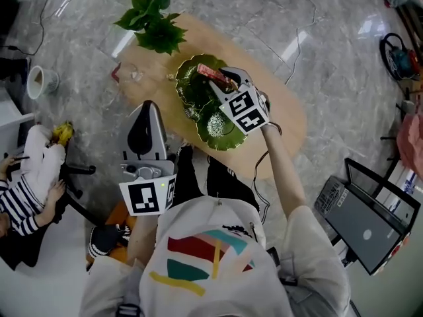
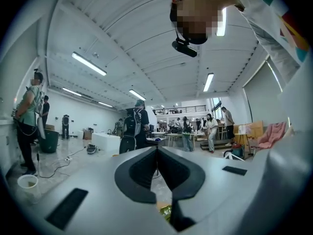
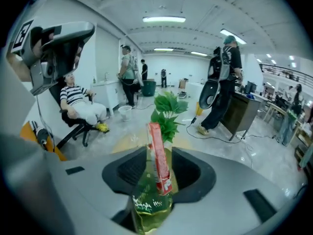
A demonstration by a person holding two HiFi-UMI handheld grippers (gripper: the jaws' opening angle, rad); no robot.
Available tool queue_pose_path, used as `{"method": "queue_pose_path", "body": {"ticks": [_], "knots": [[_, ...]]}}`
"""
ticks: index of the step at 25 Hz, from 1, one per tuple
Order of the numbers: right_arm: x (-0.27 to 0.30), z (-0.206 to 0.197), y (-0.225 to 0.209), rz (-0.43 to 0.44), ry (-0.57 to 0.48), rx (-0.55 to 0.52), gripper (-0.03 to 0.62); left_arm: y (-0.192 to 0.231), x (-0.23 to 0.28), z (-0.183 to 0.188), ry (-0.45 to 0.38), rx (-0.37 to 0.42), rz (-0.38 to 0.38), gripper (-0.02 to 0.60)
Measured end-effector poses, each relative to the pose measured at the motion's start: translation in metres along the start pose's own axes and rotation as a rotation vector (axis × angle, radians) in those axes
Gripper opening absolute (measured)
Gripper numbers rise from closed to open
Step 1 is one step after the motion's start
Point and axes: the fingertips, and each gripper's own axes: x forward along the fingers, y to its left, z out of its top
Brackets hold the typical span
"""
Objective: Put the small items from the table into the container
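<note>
- My right tool [image 3: 157, 155] pinches a red packet [image 3: 155, 141] just above the green dish [image 1: 215, 127] on the worktop [image 1: 284, 119].
- My left tool [image 2: 157, 149] is pressed together, well away from the dish.

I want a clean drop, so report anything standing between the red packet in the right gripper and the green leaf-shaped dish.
Nothing visible stands in the way. The right gripper holds the red packet over the green leaf-shaped dish; the potted plant stands beyond the dish, off the path.
</note>
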Motion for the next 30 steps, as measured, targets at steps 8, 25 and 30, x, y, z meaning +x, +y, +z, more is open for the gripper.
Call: {"method": "queue_pose_path", "body": {"ticks": [8,25,30], "knots": [[-0.023,0.045,0.007,-0.028,-0.102,-0.023,0.213,0.012,-0.007,0.024,-0.059,0.011,0.037,0.009],[-0.218,0.154,0.019,-0.424,-0.507,0.087,0.014,0.019,-0.030,0.114,-0.264,0.063,0.062,0.009],[-0.249,0.167,0.033,-0.464,-0.593,0.122,0.015,0.005,-0.033,0.127,-0.288,0.080,0.028,0.009]]}}
